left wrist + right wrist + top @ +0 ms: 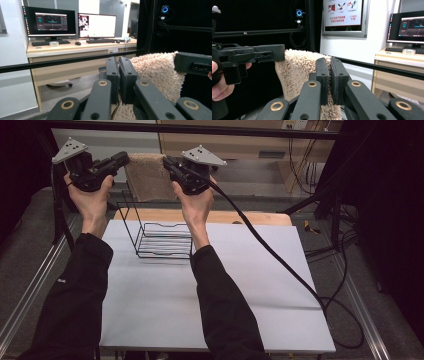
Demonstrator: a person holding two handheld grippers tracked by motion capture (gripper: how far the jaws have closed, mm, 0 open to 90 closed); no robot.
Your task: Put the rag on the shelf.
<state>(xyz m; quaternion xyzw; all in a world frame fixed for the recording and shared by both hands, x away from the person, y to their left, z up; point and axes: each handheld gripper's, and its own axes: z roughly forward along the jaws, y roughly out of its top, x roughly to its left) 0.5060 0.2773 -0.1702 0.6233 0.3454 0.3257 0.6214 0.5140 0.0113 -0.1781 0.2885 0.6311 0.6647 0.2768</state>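
Note:
A beige fluffy towel [147, 177] hangs spread between my two grippers, held up above the far side of the table. My left gripper [124, 159] is shut on its left top corner and my right gripper [167, 164] is shut on its right top corner. In the left gripper view the jaws [119, 75] are pressed together at the towel's [155, 72] edge, with the other gripper [195, 65] on its far corner. In the right gripper view the jaws [330, 75] pinch the towel [297, 70], and the other gripper [262, 56] holds the opposite corner.
A black wire rack [160, 237] stands on the white table [220, 310] directly below the towel. A wooden board [260, 217] runs along the table's far edge. A thick cable [280, 260] trails from my right gripper across the table's right side. A black frame bar [225, 130] crosses overhead.

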